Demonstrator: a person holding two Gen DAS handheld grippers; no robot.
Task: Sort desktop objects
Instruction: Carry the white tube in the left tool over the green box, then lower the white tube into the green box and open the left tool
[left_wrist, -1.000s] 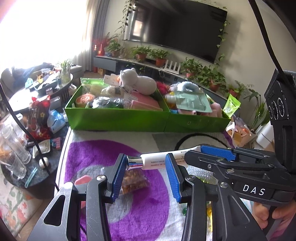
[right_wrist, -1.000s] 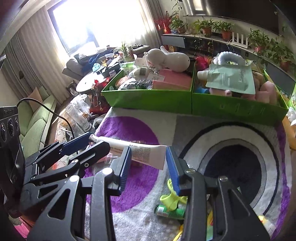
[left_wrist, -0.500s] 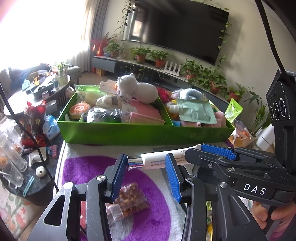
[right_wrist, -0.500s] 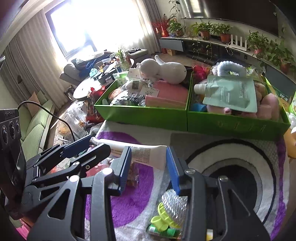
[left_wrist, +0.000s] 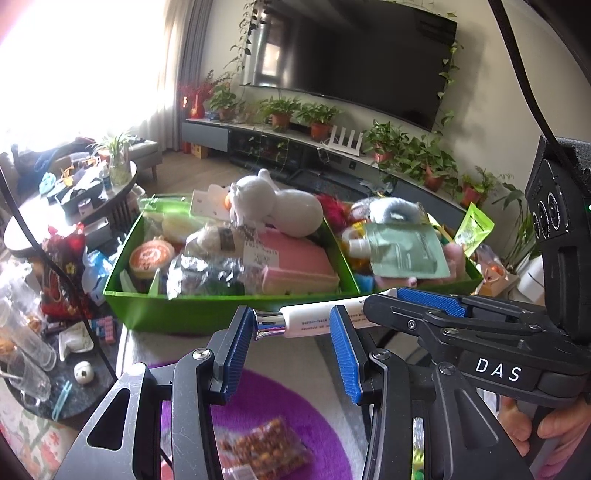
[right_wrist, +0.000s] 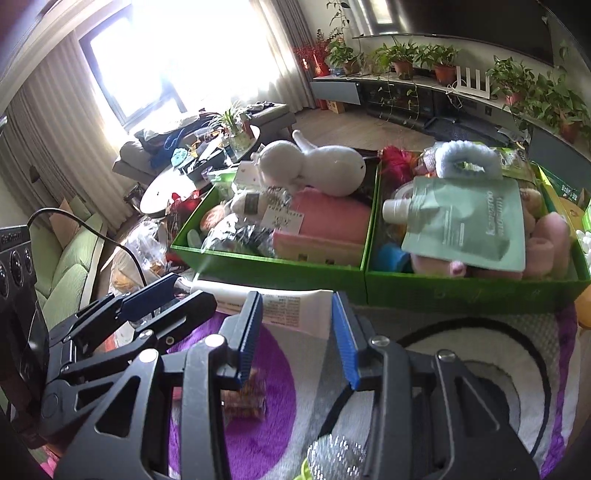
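A white tube with a silver cap hangs level above the rug, carried between both grippers. Its cap butts against the left pad of my left gripper, and it crosses that gripper's right fingertip. Its flat end butts against the right pad of my right gripper. Both pairs of jaws stand apart, neither pair closing across the tube. Just ahead lie two full green boxes, the left box with a white plush and pink packs, the right box with a green pouch.
A snack bag lies on the purple and white rug below the grippers. A clear spiky ball sits near the front. Low tables with glasses and clutter stand at the left. A hand holds the right gripper.
Both grippers have moved forward together with the tube toward the green boxes, which now look nearer. The snack bag has slid down the views. The jaw gaps look unchanged.
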